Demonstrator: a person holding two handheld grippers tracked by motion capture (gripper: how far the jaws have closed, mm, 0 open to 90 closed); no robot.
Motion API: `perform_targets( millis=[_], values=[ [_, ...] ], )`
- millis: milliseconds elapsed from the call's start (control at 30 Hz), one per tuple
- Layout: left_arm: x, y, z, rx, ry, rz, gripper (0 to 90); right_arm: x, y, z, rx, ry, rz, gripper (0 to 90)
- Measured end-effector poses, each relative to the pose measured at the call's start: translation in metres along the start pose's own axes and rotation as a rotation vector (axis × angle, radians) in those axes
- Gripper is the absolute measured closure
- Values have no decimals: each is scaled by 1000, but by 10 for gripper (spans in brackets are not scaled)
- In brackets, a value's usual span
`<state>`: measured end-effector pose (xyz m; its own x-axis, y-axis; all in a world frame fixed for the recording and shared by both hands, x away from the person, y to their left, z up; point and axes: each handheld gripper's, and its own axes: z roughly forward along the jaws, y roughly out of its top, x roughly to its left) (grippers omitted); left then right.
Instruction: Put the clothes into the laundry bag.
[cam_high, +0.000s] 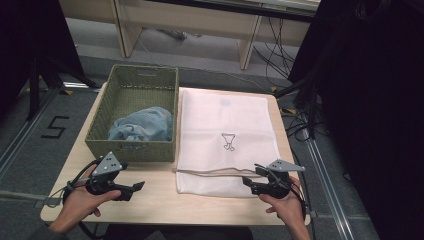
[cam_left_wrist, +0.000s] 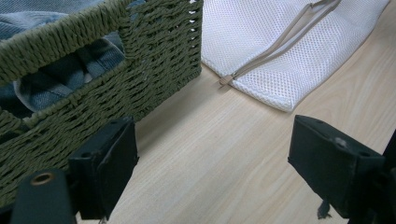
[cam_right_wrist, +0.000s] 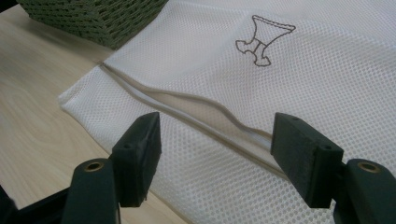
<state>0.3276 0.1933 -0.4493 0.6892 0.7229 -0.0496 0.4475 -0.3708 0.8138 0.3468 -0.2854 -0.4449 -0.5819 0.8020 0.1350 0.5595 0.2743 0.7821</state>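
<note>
White mesh bag (cam_high: 225, 135): line-drawn garment emblem, no readable text | green woven basket (cam_high: 135, 111): blue cloth (cam_high: 142, 125), partly hidden | floor: "5" | left gripper (cam_high: 136, 186), right gripper (cam_high: 248, 181): fingers apart, empty.

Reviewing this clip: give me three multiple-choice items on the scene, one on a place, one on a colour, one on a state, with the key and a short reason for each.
1. Where does the blue garment lie?
A. on the mesh bag
B. in the green basket
C. on the bare table

2. What colour is the mesh laundry bag?
A. white
B. black
C. red

3. How does the bag's zipper stand?
A. shut along its whole length
B. partly open, with a gap
C. torn off

Key: 1 B, the garment sits bunched inside the woven walls. 2 A, the mesh is white in the right gripper view. 3 B, the zipper's edges part beyond the open right gripper.
</note>
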Motion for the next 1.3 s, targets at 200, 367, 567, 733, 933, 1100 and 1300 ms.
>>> perform_targets(
  millis=[200,367,567,733,933,1100,1300],
  values=[
    [0,0,1,-1,-2,1,151,1,0,1,0,0,4,346],
    [0,0,1,0,0,1,151,1,-1,1,-5,0,7,346],
    [0,0,0,-1,1,-3,151,-2,0,2,-13,-5,-31,344],
    [0,0,1,-4,-3,0,151,0,0,3,1,-5,-8,334],
    [2,0,2,12,-7,4,151,-1,4,7,7,-18,-30,313],
    [2,0,2,11,-3,11,151,-8,8,17,14,-28,-60,282],
    [2,0,3,14,-2,8,151,-18,15,33,57,-58,-125,279]
  ],
)
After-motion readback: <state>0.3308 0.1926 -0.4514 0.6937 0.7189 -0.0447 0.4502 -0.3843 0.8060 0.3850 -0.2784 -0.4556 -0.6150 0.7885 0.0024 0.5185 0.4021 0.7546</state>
